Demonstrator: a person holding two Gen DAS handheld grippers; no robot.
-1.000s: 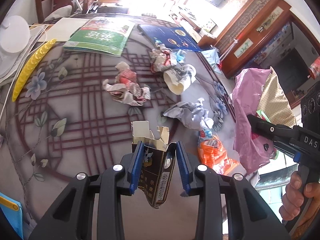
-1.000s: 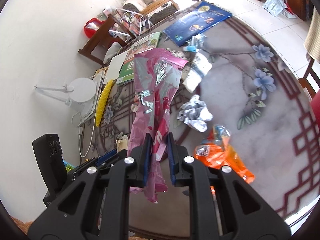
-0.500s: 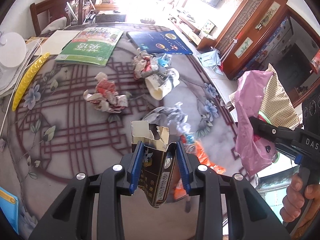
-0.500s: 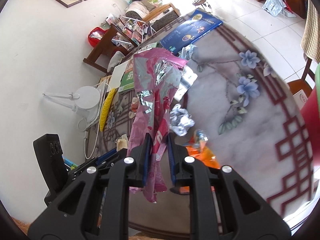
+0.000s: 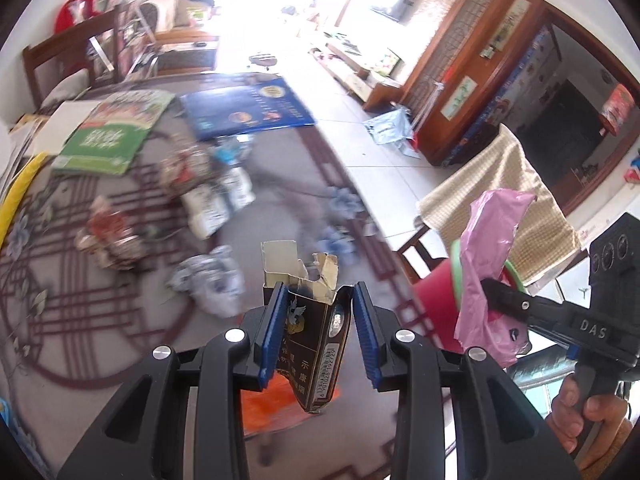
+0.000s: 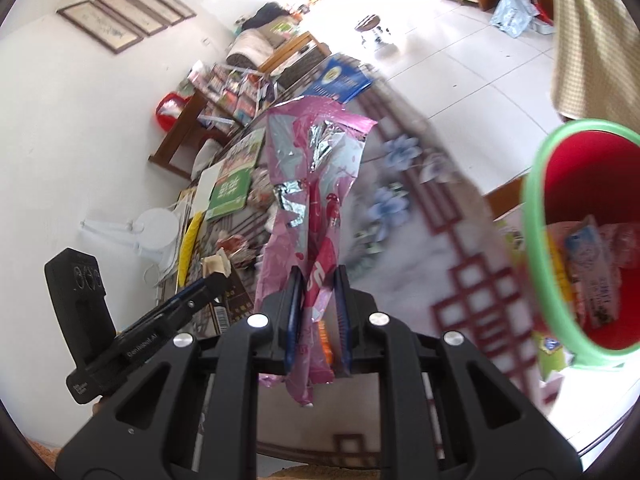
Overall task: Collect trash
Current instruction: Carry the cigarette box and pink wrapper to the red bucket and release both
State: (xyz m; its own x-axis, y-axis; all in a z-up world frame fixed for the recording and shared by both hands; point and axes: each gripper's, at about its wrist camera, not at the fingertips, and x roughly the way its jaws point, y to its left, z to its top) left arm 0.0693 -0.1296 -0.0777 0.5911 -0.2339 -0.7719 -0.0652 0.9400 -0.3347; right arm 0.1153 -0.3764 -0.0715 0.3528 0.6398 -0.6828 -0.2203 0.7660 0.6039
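Trash is heading binward: the right gripper (image 6: 316,300) is pinching a pink foil wrapper (image 6: 312,184) near the red bin (image 6: 560,240). The left gripper (image 5: 316,320) is clamping a torn cigarette pack (image 5: 308,320).

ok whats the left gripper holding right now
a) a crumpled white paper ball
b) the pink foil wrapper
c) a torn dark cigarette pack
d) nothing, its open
c: the left gripper has its blue pads closed on the torn dark cigarette pack, its ripped top sticking up; the pink foil wrapper is in the right gripper.
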